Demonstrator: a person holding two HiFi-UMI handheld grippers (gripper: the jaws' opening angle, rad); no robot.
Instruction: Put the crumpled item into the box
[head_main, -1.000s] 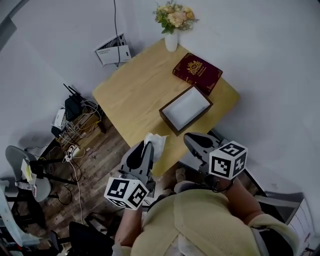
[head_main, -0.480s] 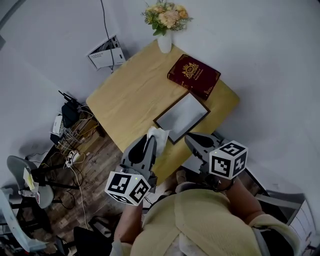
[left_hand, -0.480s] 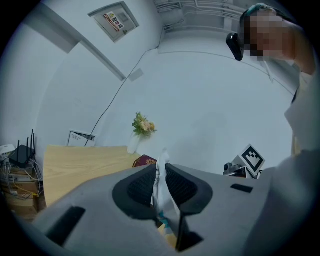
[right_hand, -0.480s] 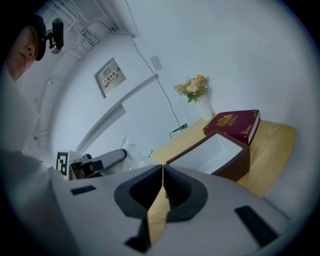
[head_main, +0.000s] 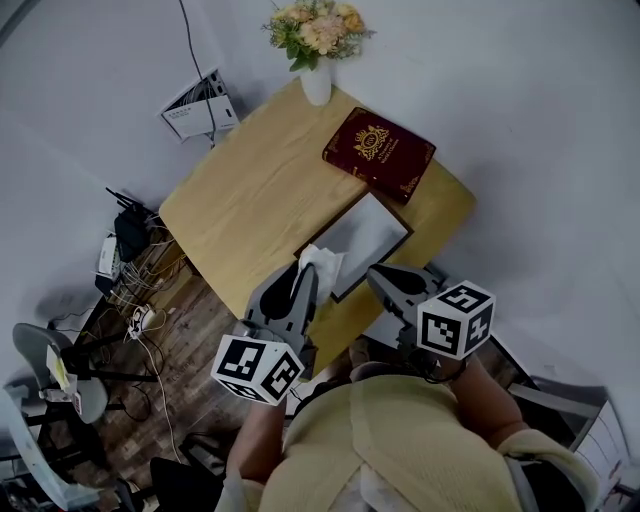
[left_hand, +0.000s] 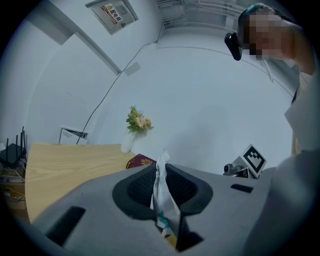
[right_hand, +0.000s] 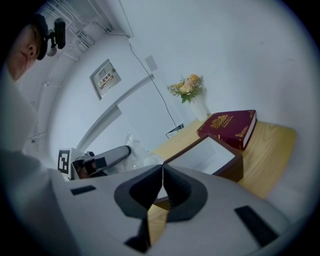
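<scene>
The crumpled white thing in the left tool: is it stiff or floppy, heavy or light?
Probably floppy and very light: the crumpled tissue is squashed thin in the left tool. It may drift rather than drop into the box.

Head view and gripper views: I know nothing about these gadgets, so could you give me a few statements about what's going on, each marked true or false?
1. The left gripper pinches the crumpled item. True.
2. The crumpled item lies inside the box. False: it is in the left gripper's jaws.
3. The right gripper holds the red book. False: its jaws are shut on nothing; the book lies on the table.
4. A vase of flowers stands at a table corner. True.
</scene>
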